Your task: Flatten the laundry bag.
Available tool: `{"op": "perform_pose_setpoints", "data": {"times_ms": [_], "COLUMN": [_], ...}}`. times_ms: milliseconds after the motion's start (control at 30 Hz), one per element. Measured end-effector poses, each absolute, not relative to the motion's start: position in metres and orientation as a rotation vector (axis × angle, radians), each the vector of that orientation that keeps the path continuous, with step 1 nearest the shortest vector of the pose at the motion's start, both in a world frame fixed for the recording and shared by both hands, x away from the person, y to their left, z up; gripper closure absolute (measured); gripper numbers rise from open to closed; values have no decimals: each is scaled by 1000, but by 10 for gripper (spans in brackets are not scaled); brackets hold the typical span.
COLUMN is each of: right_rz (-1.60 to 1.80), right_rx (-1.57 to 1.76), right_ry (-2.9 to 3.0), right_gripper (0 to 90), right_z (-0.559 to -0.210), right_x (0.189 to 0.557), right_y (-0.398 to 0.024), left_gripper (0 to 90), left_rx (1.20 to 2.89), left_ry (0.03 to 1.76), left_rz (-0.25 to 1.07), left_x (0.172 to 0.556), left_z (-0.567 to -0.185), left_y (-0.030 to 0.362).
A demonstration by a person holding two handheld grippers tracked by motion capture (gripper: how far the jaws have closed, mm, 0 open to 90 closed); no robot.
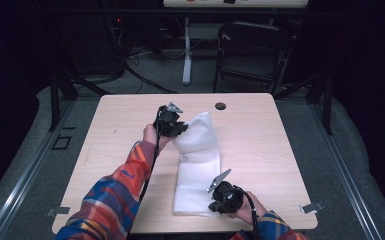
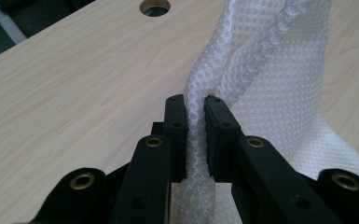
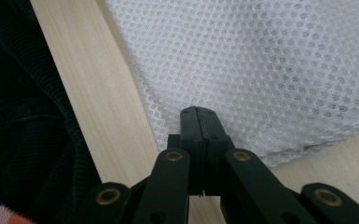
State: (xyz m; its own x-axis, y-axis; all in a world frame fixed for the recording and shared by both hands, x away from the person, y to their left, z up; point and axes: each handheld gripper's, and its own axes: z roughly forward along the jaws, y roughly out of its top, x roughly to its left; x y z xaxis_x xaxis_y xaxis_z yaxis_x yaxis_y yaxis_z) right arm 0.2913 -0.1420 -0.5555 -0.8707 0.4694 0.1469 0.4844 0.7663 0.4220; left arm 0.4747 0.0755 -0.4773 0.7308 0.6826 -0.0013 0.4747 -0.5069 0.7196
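White dimpled mesh, a cloth [image 1: 198,165], lies along the middle of the wooden table [image 1: 260,130], its far end lifted. The fold looks best done by carrying that raised edge evenly toward the near end while the near corner stays pinned. The left claw [image 2: 195,114] is clamped on a bunched ridge of cloth. The right claw [image 3: 198,122] is closed tight, pressing on the near edge.
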Motion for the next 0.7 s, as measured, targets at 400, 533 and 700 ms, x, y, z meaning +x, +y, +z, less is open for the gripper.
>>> {"op": "perform_pose_setpoints", "data": {"times_ms": [400, 533, 700], "right_rz": [-696, -700, -701], "right_rx": [-785, -789, -796], "right_ry": [-2916, -2909, -2907], "right_gripper": [900, 900, 900], "right_z": [-555, -555, -555], "right_x": [291, 292, 292], "right_y": [-142, -142, -142], "left_gripper": [803, 797, 669], "left_rx": [2244, 2266, 2277], "left_ry": [909, 926, 948], "left_rz": [416, 430, 463], "left_x": [503, 512, 520], "left_z": [-482, -486, -488], "left_y": [62, 55, 50]}}
